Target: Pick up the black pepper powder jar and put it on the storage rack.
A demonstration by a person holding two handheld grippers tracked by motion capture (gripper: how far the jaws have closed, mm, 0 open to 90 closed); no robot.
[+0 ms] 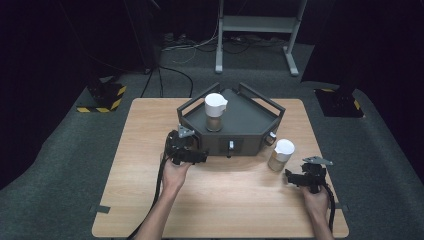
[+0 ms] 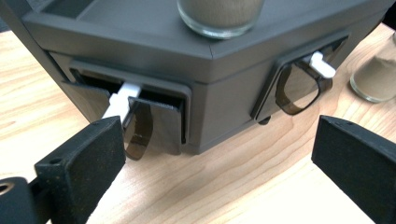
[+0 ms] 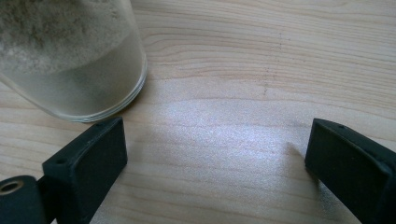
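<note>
A dark grey angular box with a railed top stands at the middle of the wooden table. A white-lidded glass jar of sand stands on its top. A second such jar rests on the table by the box's right corner. My left gripper is open at the box's front left, facing a drawer that stands slightly ajar, with a white tab and a brown loop. A second drawer front is farther right. My right gripper is open over bare wood, just right of the table jar.
The table has open wood toward its front edge. Behind it, on the grey carpet, stand a white metal frame, loose cables and black stands with yellow-black striped bases.
</note>
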